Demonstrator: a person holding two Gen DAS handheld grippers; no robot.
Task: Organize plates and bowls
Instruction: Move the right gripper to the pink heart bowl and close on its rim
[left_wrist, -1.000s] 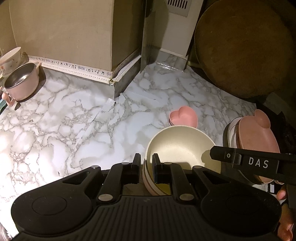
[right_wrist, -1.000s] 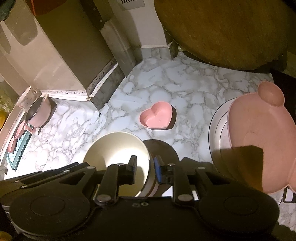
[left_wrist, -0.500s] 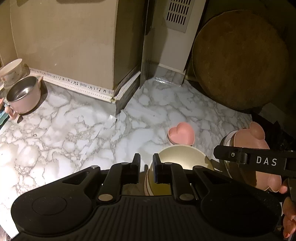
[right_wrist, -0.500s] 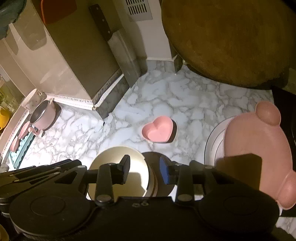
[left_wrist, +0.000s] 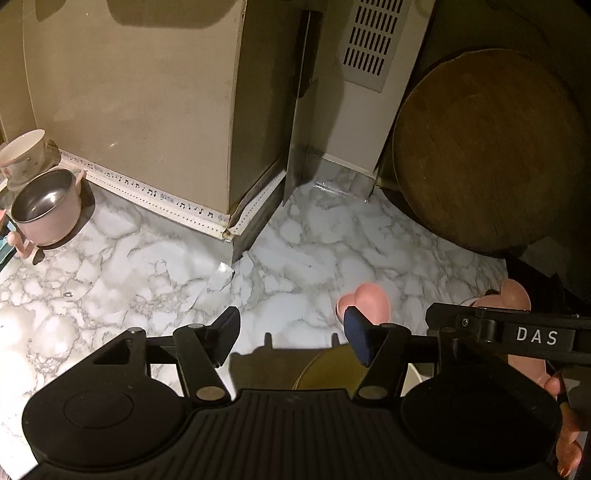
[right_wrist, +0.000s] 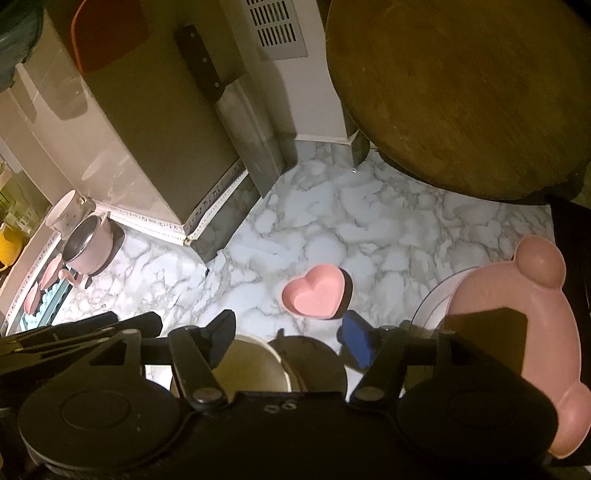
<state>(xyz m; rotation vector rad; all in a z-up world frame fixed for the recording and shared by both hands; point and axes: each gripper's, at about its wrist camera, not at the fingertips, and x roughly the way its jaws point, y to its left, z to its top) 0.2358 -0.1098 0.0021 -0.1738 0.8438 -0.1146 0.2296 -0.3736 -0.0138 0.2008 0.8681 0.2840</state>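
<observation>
Cream bowl (right_wrist: 255, 365) below parted fingers (right_wrist: 221, 332)

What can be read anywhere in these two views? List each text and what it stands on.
"DAS": white letters on the black arm of the right gripper, seen from the left wrist view.
Music-note symbols, not words: printed along the white trim strip at the foot of the beige wall panel.
Small floral pattern on the white cup: no readable text.
Nothing else legible in either view.

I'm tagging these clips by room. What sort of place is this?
Most likely a home kitchen counter: a marble-patterned worktop, a cleaver against the wall, a round wooden chopping board, and a small pot.
</observation>
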